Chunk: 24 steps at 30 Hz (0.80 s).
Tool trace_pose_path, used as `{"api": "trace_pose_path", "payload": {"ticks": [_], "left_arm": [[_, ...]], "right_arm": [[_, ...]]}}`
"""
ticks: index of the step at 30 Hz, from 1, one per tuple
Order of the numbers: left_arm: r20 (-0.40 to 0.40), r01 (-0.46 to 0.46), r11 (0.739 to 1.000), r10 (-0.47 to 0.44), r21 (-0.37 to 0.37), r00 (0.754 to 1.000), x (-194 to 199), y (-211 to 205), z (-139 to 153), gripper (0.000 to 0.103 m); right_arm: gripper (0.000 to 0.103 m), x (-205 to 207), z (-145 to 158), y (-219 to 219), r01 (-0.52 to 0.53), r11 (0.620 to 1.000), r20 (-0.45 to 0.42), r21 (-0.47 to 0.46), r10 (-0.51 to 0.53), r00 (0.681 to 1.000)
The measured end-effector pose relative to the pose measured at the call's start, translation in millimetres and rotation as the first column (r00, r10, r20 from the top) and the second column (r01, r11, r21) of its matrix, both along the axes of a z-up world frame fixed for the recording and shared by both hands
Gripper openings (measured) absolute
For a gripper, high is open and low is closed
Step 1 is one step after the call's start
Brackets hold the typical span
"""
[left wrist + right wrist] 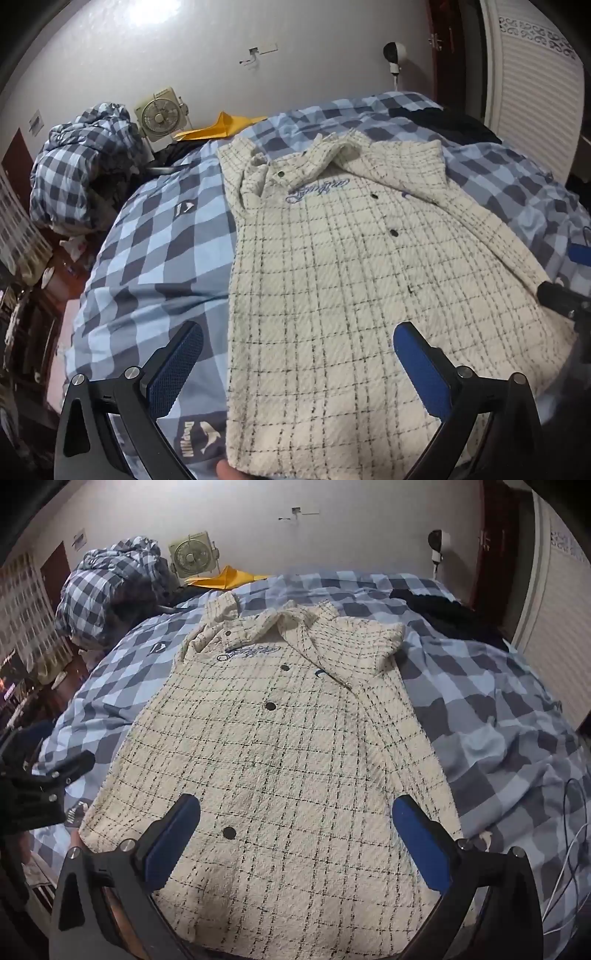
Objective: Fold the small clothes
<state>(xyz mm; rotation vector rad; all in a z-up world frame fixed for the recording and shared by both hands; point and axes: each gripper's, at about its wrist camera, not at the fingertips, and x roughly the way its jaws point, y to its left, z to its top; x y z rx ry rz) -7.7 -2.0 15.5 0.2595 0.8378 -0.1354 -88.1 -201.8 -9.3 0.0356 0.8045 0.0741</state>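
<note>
Lying flat at frame centre on the checked blue bedding [498, 716], we see a cream plaid shirt [280, 746], dark-snapped, script-embroidered; left gripper [297, 365] and right gripper [295, 834] hover wide-jawed, empty.

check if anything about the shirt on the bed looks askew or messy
The cream plaid shirt lies mostly flat on the checked bedsheet, but its collar is rumpled and the front placket near it flips open at a slant. Nothing looks damaged.

Home bedroom: bed with blue checked cover [480, 716], bundled quilt [107, 587], box fan [190, 557].
</note>
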Motion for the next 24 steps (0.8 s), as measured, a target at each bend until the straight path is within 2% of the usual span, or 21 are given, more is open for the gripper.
{"api": "trace_pose_path", "payload": {"ticks": [8, 17, 24], "left_arm": [[0.039, 0.002, 1.000, -0.002, 0.010, 0.999, -5, 0, 4, 0.103], [0.020, 0.002, 1.000, -0.002, -0.008, 1.000, -3, 0, 1, 0.103], [0.043, -0.005, 1.000, 0.004, 0.018, 0.999, -5, -2, 2, 0.103]], "right_arm": [[0.102, 0, -3, 15, -0.030, 0.997, 0.013, -0.074, 0.031, 0.999], [0.102, 0, -6, 14, -0.025, 0.998, 0.006, -0.058, 0.025, 1.000], [0.102, 0, -6, 16, -0.035, 0.997, 0.005, -0.065, 0.035, 0.999]]}}
